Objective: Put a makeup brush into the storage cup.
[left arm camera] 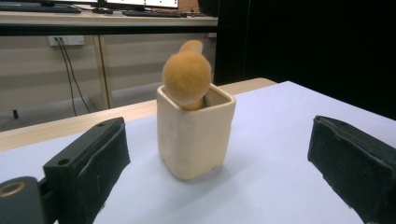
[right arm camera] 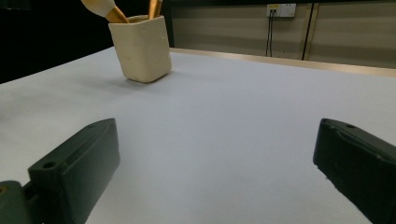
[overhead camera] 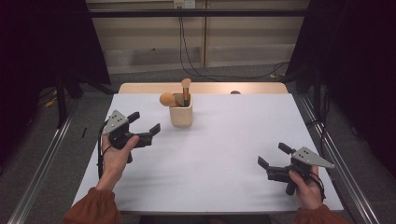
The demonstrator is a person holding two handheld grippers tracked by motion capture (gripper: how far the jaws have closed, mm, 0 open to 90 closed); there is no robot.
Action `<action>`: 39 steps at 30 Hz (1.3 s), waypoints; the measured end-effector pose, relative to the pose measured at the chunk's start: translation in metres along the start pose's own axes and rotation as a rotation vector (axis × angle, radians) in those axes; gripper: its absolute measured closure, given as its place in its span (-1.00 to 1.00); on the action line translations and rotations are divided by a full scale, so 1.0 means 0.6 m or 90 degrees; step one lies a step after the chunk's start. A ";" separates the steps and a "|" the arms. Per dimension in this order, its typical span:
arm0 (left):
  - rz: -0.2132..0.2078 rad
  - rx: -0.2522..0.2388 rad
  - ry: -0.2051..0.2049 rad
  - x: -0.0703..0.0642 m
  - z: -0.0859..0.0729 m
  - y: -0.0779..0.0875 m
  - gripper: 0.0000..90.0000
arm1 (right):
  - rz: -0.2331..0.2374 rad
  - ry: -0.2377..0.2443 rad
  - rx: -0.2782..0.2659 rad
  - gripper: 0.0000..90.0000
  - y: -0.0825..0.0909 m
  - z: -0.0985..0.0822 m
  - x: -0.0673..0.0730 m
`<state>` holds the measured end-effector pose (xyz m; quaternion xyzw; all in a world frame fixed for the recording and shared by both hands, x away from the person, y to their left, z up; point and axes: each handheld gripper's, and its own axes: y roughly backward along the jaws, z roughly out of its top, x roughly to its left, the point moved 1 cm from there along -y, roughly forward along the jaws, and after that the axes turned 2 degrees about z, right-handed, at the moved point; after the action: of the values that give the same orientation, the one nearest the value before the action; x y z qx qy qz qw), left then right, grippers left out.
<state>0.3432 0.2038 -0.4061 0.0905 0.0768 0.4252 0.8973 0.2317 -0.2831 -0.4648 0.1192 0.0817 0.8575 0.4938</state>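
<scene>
Jaws of the left gripper (overhead camera: 143,122) stand wide apart with nothing between them, aimed at the cup (overhead camera: 181,112), which stands near it at the far middle of the table (overhead camera: 224,154). Two brushes (overhead camera: 186,91) stand in the cup, one leaning over the rim toward this gripper. The right gripper (overhead camera: 271,155) is also spread and empty, well apart from the cup. A likely risk: a jaw nudging the cup's wall could tip it and spill the brushes.

One cream square ceramic cup (overhead camera: 181,116); two orange-tipped makeup brushes: a round-headed one (overhead camera: 167,99) at left, a slimmer upright one (overhead camera: 186,88) at right. Two black handheld grippers: left (overhead camera: 143,123), right (overhead camera: 271,155).
</scene>
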 end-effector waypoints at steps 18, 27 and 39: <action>0.002 0.013 0.009 -0.013 -0.035 0.053 -0.92 | -0.007 -0.002 0.000 -1.00 0.006 -0.001 -0.001; 0.022 0.024 0.001 -0.010 -0.063 0.076 -0.94 | -0.008 0.000 -0.001 -1.00 0.005 -0.001 0.000; 0.010 0.031 -0.007 -0.023 -0.083 0.104 -0.94 | -0.009 0.000 -0.003 -1.00 0.006 -0.001 0.001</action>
<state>0.2771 0.2366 -0.4393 0.1151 0.0816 0.4298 0.8918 0.2284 -0.2846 -0.4643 0.1176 0.0808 0.8543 0.4999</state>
